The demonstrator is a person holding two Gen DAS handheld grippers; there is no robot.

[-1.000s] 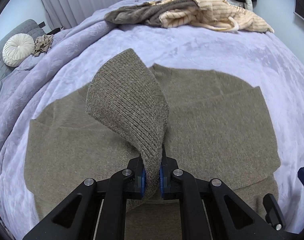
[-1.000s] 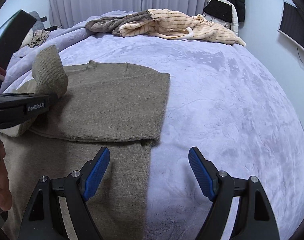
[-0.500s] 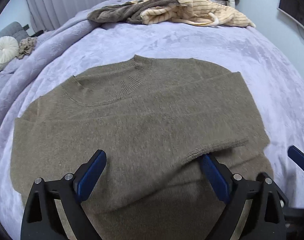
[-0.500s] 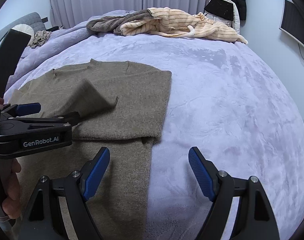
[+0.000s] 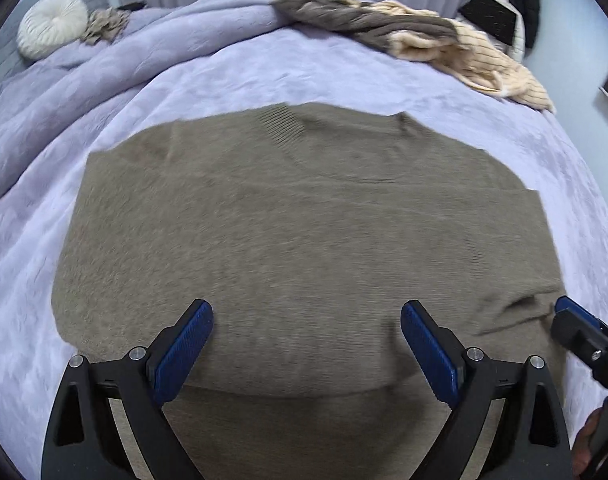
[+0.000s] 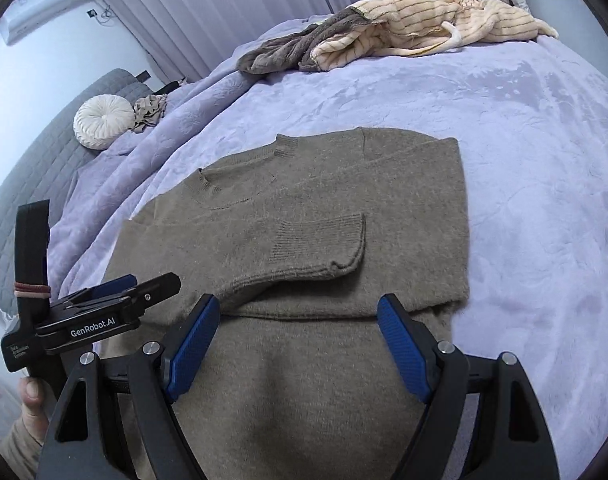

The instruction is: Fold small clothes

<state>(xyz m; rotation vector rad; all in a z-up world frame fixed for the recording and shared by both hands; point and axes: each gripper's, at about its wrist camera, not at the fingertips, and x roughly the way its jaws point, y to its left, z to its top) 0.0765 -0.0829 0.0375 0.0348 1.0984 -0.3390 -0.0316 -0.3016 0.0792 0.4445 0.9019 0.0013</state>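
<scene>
Left wrist view: The left gripper (image 5: 307,334) sits at the bottom centre of the frame with its blue pads set wide apart and nothing between them. The olive sweater (image 5: 304,220) lies flat on the lavender bedspread (image 5: 264,64) and fills the middle of the frame, collar toward the top. Part of the right gripper (image 5: 583,332) enters at the lower right edge, over the sweater's right side. A pile of clothes (image 5: 403,36) lies at the upper right. A round white cushion (image 5: 52,30) sits at the upper left.

Right wrist view: The right gripper (image 6: 298,338) occupies the bottom centre, fingers spread apart and empty, above the sweater's (image 6: 415,208) lower body. One sleeve is folded across the chest, its ribbed cuff (image 6: 319,240) at frame centre. The left gripper (image 6: 136,288) appears at the lower left, beside the sweater's left edge. The pile of clothes (image 6: 403,28) lies at the top.
</scene>
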